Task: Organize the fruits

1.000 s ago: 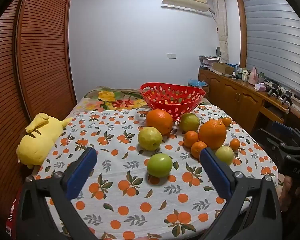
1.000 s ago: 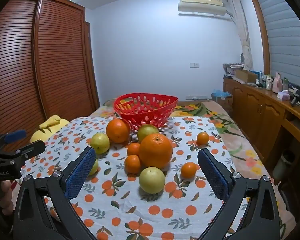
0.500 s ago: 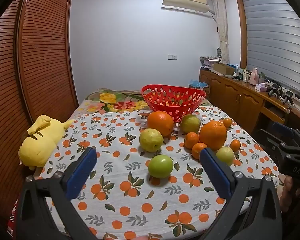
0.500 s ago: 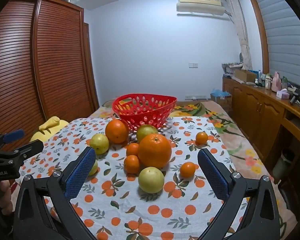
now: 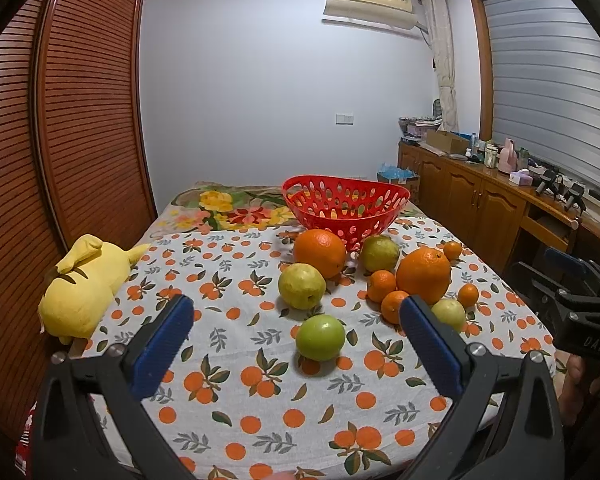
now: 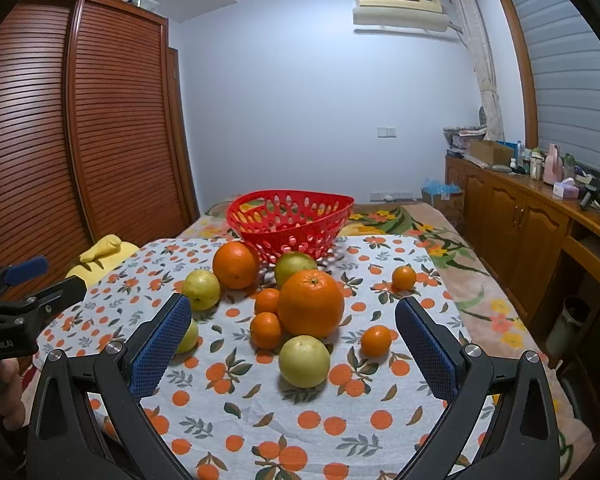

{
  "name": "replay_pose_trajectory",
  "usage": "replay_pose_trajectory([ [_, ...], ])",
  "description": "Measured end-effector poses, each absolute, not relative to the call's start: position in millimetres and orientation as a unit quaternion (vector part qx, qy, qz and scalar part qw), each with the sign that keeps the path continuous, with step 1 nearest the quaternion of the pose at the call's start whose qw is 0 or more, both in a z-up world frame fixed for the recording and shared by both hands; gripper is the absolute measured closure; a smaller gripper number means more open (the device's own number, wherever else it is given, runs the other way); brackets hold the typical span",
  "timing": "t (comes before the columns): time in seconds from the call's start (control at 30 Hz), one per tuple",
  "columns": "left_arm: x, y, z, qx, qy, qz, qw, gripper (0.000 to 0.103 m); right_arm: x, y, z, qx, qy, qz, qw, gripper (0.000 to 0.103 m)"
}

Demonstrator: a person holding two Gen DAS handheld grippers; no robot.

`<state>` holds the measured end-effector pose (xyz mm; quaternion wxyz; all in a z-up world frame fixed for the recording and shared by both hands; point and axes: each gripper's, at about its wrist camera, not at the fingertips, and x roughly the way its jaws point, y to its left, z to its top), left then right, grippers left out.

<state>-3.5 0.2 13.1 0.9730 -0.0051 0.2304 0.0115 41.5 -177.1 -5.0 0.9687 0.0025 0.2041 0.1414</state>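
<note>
Fruit sits loose in a cluster on the tablecloth (image 5: pixel 228 364), none of it in the red basket (image 5: pixel 345 204), which stands at the far edge of the cloth just behind the pile. Left wrist view: green apple (image 5: pixel 321 337) nearest, alone; yellow-green pear (image 5: pixel 301 285) behind it; big orange (image 5: pixel 319 252) just in front of the basket, another green fruit (image 5: pixel 379 253) beside it. To the right a second big orange (image 5: pixel 423 276) with small tangerines (image 5: pixel 381 285) touching or just beside it, and a pale green fruit (image 5: pixel 449 313) partly hidden by the finger pad.

Left gripper (image 5: pixel 296 344) jaws wide apart, holding nothing, above the near part of the cloth. Right gripper (image 6: pixel 292 348) also wide apart and empty, pale green fruit (image 6: pixel 304 361) between its pads further out. Each gripper shows at the edge of the other's view, held by a hand (image 6: pixel 8 396).

Surface: white cloth printed with oranges and leaves, laid over a floral blanket (image 5: pixel 228 210). Yellow plush toy (image 5: pixel 85 284) lies at the left edge. Room: brown slatted wardrobe (image 5: pixel 72 120) on the left, plain pale wall, air conditioner (image 5: pixel 370 0) high up, curtain and window blind (image 5: pixel 548 92) on the right, wooden cabinet counter (image 5: pixel 472 196) cluttered with bottles and boxes.
</note>
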Motion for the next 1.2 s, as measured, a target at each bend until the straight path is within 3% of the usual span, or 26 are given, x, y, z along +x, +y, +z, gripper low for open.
replay_pose_trajectory([
  [1.2,-6.2,0.9,18.0,-0.003,0.227,0.012,0.974,0.0,40.9,-174.2,-2.6,0.001,0.198,0.142,0.97,0.0],
])
